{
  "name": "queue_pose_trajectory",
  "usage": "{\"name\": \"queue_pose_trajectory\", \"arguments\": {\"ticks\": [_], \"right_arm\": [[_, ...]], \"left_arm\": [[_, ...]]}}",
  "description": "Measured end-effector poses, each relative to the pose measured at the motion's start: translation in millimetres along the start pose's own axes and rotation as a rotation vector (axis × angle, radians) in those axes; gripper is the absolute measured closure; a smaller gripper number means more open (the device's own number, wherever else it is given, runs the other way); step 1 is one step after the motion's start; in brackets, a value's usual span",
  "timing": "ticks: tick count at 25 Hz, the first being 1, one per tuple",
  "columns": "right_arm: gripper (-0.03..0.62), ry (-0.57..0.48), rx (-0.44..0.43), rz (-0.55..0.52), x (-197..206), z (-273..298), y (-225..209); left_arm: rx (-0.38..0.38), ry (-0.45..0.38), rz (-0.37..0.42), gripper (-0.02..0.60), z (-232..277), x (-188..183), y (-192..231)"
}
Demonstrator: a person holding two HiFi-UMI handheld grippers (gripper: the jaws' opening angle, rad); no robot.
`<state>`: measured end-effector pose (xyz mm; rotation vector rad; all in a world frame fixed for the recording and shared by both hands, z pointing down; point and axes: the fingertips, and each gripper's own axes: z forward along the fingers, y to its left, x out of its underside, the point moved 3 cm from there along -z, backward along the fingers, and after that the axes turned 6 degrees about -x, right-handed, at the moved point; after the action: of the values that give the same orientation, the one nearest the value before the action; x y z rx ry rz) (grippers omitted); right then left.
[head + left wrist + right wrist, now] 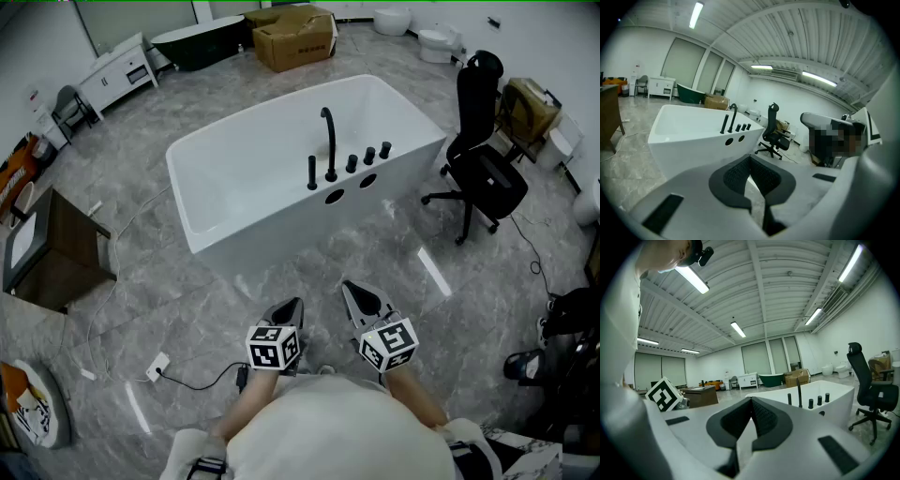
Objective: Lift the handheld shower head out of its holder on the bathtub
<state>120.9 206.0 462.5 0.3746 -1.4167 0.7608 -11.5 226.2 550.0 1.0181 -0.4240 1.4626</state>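
Handheld shower head (311, 172) sits upright in its holder on near rim of white tub (281, 225), mid-scene, just left of tall black spout (328, 141); 3 black knobs (368, 156) to right of that. L gripper (293, 304) & R gripper (350, 286) both low, near person's body, over grey floor (187, 291), well apart from tub. Both sets of fingers (733, 176) pressed together w/ nothing between. Black office chair (478, 150) right of tub.
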Motion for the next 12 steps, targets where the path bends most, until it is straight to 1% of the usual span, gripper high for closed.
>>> {"name": "queue_pose_trajectory", "arguments": {"ticks": [4,7,12], "right_arm": [[0.574,0.005,-0.019,-0.007,3,-21,5],[0.574,0.006,-0.028,-0.022,1,-29,8],[0.574,-0.013,-0.031,-0.019,-3,-35,10]], "left_arm": [[-0.010,0.005,-0.015,0.561,-12,15,-15],[-0.011,-0.007,-0.005,0.561,-18,14,-22],[-0.031,-0.038,-0.007,0.561,-24,10,-19]]}}
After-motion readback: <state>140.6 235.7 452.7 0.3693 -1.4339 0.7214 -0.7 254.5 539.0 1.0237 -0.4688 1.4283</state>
